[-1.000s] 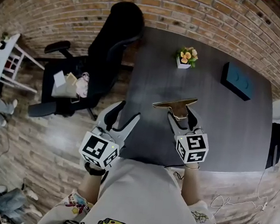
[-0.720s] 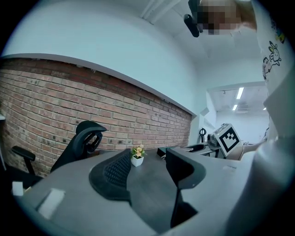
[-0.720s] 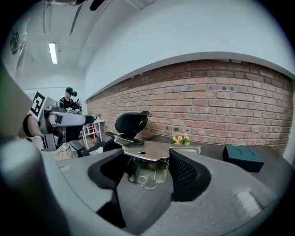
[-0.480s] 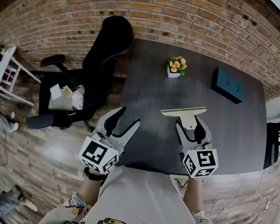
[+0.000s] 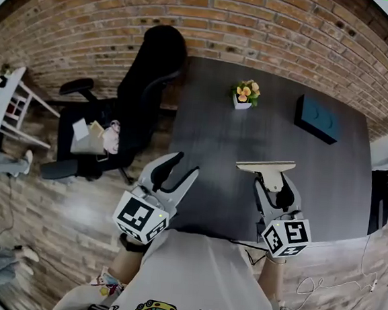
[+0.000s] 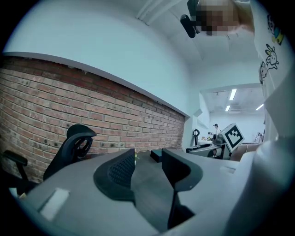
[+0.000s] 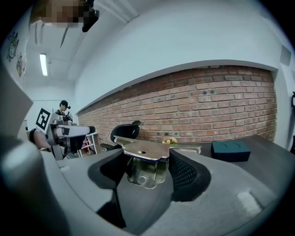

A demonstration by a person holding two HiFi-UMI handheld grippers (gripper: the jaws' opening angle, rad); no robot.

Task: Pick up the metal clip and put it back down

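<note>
The metal clip (image 5: 266,167), a flat silvery plate with a folded tab underneath, is held over the front right part of the dark table (image 5: 216,133). My right gripper (image 5: 274,183) is shut on it. In the right gripper view the clip (image 7: 152,150) sits between the two pads of the right gripper (image 7: 147,160), its flat top pointing at the brick wall. My left gripper (image 5: 183,165) hovers at the table's front left edge. Its jaws are closing, and in the left gripper view nothing lies between the pads of the left gripper (image 6: 147,161).
A small pot of flowers (image 5: 245,93) and a teal box (image 5: 317,118) stand at the back of the table. A black office chair (image 5: 151,66) is off the table's left side, with a white shelf (image 5: 0,97) further left. A brick wall runs behind.
The right gripper has carried the clip to the right and nearer to me. The left gripper's jaws look a little narrower and it has shifted slightly right.
</note>
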